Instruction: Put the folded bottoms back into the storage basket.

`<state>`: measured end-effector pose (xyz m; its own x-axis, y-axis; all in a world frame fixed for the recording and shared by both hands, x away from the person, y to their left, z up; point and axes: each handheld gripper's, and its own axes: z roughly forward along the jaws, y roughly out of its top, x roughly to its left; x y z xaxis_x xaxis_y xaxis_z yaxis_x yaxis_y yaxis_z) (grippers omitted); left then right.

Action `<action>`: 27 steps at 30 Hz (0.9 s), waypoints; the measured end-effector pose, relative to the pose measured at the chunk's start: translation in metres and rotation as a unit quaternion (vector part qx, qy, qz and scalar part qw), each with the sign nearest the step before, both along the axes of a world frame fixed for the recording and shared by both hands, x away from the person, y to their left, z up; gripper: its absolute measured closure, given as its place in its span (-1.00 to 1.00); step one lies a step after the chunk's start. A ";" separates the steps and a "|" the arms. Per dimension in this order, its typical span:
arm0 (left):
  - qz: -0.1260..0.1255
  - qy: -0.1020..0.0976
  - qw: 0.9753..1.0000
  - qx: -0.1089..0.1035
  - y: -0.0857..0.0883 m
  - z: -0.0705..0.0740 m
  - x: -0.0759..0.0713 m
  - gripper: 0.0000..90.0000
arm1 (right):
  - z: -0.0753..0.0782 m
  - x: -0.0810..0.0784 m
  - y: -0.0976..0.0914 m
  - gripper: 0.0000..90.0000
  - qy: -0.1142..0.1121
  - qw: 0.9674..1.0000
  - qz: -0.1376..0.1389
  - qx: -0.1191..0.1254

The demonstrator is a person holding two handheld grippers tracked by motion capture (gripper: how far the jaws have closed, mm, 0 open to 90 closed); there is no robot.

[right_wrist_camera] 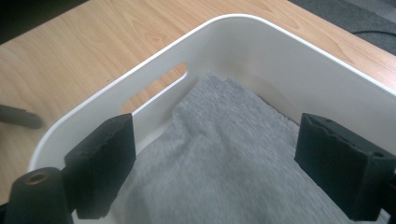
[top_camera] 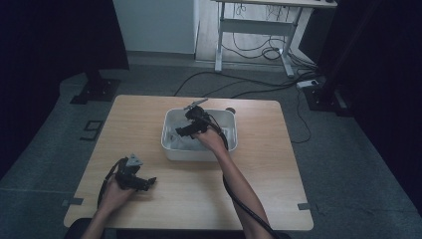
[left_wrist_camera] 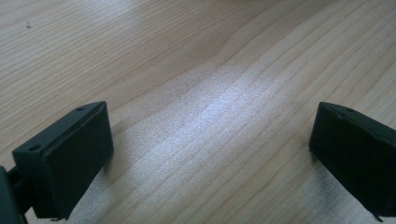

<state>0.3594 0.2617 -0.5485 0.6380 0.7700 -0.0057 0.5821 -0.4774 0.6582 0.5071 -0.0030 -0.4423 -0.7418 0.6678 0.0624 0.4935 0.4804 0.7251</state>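
The high view is dim and soft, its corners sinking into blackness, while both claw views are brighter though grainy, with a pale sheen of glare on the light wooden worktop (left_wrist_camera: 224,116) and blurred near edges.

The high view looks forward and down on the whole table (top_camera: 149,114) from far. The left gripper view faces bare tabletop closely. The right gripper view looks closely into the white bin (right_wrist_camera: 261,42), which the high view shares (top_camera: 171,149).

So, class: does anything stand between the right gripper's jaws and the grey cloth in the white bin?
Nothing visible does. The right gripper hangs open above the grey cloth, inside the white bin.
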 end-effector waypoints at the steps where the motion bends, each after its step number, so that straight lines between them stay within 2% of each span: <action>1: 0.000 0.000 1.000 0.000 0.000 0.000 0.000 -1.00 | 0.002 -0.002 -0.003 -0.77 -0.001 1.000 0.002 0.001; 7: 0.000 0.001 1.000 0.000 0.000 0.000 0.000 -1.00 | 0.009 -0.018 -0.016 -0.86 -0.007 1.000 -0.001 0.003; 16: 0.002 0.001 1.000 0.001 0.000 0.000 0.000 -1.00 | 0.013 -0.036 -0.038 -0.91 -0.014 1.000 -0.004 -0.008; 27: 0.007 0.001 1.000 0.000 0.000 0.000 -0.001 -1.00 | 0.020 -0.059 -0.073 -0.91 -0.025 0.999 -0.029 0.008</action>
<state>0.3587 0.2615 -0.5485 0.6266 0.7793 -0.0067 0.5897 -0.4686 0.6577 0.4476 -0.0760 -0.4225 -0.7041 0.7091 0.0372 0.4836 0.4404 0.7564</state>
